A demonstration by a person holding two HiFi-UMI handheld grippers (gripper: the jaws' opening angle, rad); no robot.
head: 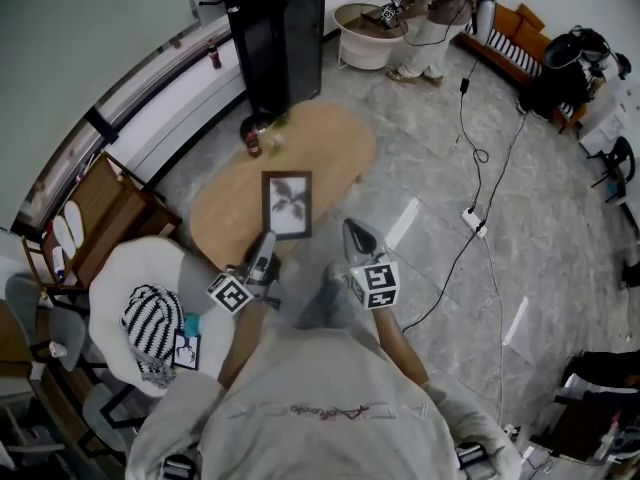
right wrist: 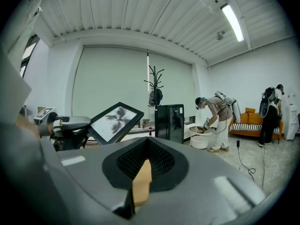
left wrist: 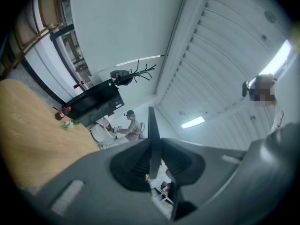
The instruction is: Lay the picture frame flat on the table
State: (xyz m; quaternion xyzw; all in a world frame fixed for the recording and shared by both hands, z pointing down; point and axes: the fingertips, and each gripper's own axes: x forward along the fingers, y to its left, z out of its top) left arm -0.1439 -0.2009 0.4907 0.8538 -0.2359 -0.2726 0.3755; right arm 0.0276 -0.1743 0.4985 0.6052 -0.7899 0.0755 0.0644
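1. The left gripper (head: pixel 264 246) is clamped on the bottom edge of the dark-framed rectangular picture frame (head: pixel 287 205), near its lower left corner. In the left gripper view the frame's thin dark edge stands straight up between the two pads.
2. The right gripper (head: pixel 356 232) holds nothing. Its jaws meet at the tips, and only a sliver of tan wood shows through the slit below them. It sits just right of the frame, apart from it.
3. The frame hangs over the near half of the oval light-wood table (head: pixel 330 138). In the right gripper view it is tilted, with its far edge raised and its pale print of a dark leafy shape facing up and toward that gripper. Whether its lower edge touches the tabletop cannot be told.
4. A small red-capped bottle (head: pixel 253 146) stands at the far end of the table, beside something small and greenish.
5. A tall black cabinet (head: pixel 280 43) stands beyond the table.
6. To the person's left is a white armchair (head: pixel 120 278) with a black-and-white striped cloth (head: pixel 150 328) on it.
7. Farther off, another person (head: pixel 432 8) bends over a round white table (head: pixel 365 33), near an orange sofa (head: pixel 520 33).
8. A black cable (head: pixel 480 148) runs across the grey marbled floor to a white power strip (head: pixel 473 221).
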